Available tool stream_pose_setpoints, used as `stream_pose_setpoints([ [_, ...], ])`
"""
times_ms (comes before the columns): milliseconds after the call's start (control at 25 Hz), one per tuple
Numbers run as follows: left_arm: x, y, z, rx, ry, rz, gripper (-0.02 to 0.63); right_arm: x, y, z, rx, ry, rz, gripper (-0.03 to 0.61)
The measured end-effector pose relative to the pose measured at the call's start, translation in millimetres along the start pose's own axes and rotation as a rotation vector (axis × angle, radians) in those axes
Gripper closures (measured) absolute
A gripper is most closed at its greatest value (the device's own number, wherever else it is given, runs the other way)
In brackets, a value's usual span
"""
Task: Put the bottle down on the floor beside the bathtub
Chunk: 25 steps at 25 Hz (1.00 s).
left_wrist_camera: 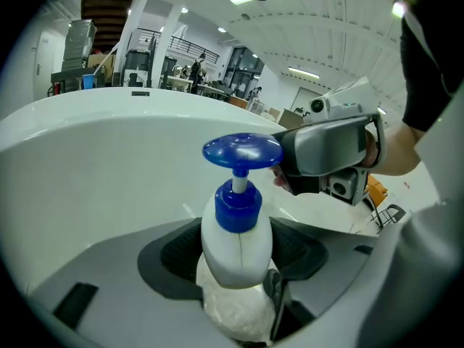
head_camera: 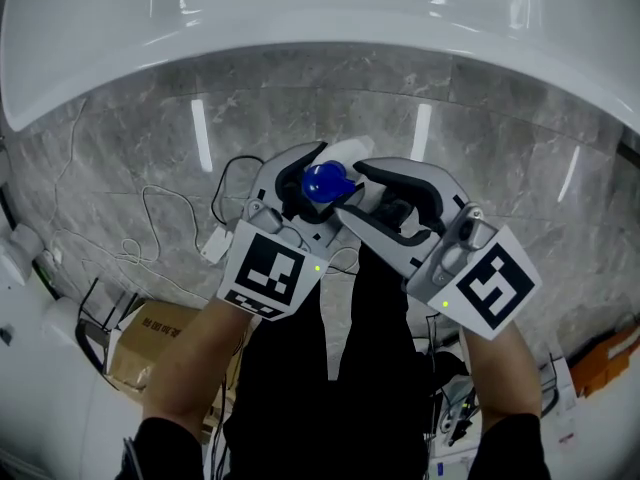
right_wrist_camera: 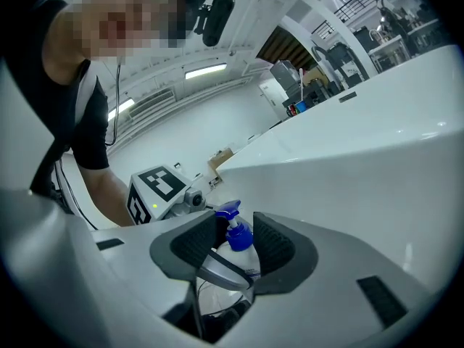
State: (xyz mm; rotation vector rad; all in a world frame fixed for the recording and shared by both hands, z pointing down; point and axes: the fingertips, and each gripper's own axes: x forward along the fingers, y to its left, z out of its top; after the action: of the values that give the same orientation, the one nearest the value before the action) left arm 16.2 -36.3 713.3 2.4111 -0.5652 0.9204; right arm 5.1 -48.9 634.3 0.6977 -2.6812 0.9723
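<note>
Overhead, bottle [head_camera: 325, 181] mostly hid, btm unseen

Left tongs [left_wrist_camera: 238, 256] clamp the bottle [left_wrist_camera: 235, 223]; right tongs [right_wrist_camera: 233, 246] stand open.

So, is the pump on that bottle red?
No, the pump on top of the white bottle is plainly blue in the left gripper view.

Seen from above, the bottle [head_camera: 325, 181] shows only its blue pump and shoulder. Its body and base are hidden beneath the left gripper [head_camera: 320, 186] and right gripper [head_camera: 351, 190]. Contact with the floor [head_camera: 150, 148] cannot be told. The bathtub [head_camera: 300, 18] is cut off at the far edge.
</note>
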Motion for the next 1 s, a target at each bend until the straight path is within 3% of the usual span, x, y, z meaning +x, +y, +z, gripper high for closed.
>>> stream_pose_setpoints([
  [120,-1,0,-4,0.004,0.019,-0.028,0.339,3,0,-3,-0.023,0.021,0.009,0.416],
  [360,-4,-3,-13,0.060,0.055,-0.057,0.339,9,13,8,0.079,-0.052,0.135,0.416],
  [640,-3,-17,-17,0.141,0.076,-0.057,0.339,18,23,-4,0.015,0.002,0.155,0.413],
  [800,-10,-20,-28,0.091,0.071,-0.081,0.339,24,34,-11,-0.048,0.018,0.138,0.413],
  [1000,-7,-20,-22,0.053,0.021,-0.081,0.337,14,26,-12,-0.034,-0.003,0.102,0.420],
])
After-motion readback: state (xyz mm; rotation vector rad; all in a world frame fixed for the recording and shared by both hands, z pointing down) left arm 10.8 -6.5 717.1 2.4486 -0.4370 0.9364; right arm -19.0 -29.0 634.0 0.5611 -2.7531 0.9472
